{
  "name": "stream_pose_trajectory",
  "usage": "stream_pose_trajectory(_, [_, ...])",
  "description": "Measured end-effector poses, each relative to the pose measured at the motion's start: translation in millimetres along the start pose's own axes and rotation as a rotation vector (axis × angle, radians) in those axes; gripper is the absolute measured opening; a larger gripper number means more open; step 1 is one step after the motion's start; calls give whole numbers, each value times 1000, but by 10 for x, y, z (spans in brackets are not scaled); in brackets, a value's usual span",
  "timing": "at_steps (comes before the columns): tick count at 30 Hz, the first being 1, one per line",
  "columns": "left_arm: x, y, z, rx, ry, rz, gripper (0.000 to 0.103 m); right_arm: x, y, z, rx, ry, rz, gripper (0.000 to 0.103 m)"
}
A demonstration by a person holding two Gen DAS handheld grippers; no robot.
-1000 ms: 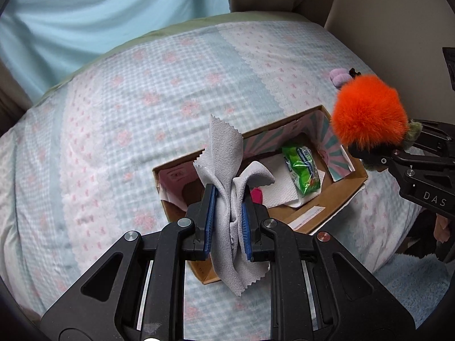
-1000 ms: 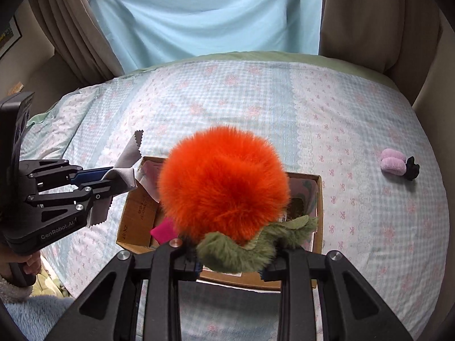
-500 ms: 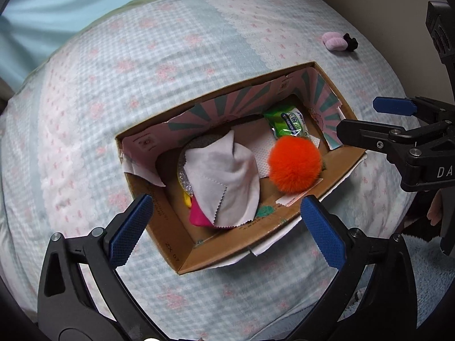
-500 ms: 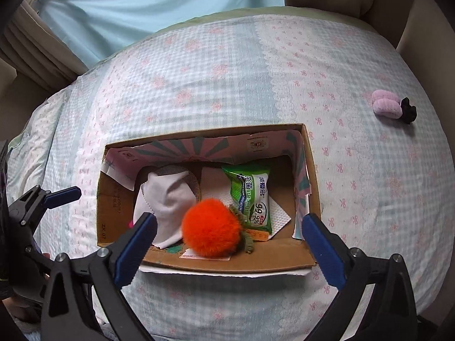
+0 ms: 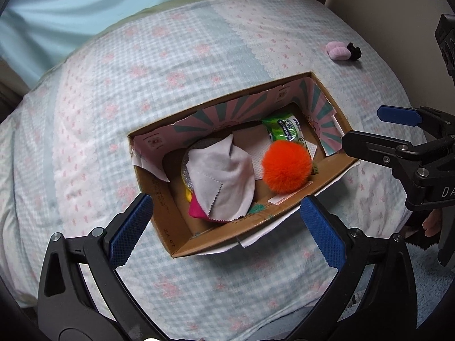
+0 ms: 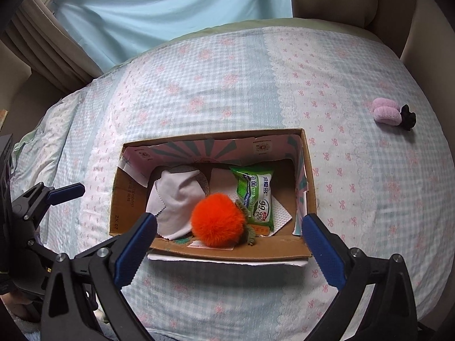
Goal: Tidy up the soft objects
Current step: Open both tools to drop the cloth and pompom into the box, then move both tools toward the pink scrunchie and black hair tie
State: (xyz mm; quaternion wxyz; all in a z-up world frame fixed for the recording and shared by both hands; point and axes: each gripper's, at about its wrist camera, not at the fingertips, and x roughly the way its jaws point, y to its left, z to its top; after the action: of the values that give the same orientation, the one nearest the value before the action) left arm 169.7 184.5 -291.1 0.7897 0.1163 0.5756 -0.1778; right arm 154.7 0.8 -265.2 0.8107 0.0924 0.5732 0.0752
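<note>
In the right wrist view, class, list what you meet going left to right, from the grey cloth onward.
grey cloth → orange pom-pom → green wipes packet → right wall of the cardboard box → pink hair clip on the bedspread

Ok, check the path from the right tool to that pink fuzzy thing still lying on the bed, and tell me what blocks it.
Nothing visible blocks it. The pink fuzzy thing lies in the open on the bedspread, right of the cardboard box, with a small black item touching it. The right tool is open, over the box's near edge.
</note>
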Motion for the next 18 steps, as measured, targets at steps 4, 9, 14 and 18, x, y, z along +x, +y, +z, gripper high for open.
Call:
stream_pose_trajectory(4, [-140,-117,-2,-12,-18,20,103,-198,-96,-38,-1,-38,-7,102])
stream_pose_trajectory(9, [-438,-333,52,-37,-70,30,103,-653,-280,-50,-3,-129,-8,102])
stream_pose_trajectory(14, [-725,-658,180,-59,-128,63,103,-1172,-525,-33,-37,-216,-53,102])
stream_pose_trajectory(18, [-867,-926,355,-84,-159,43,103,-1536,-823,-5,-49,-270,-65,102])
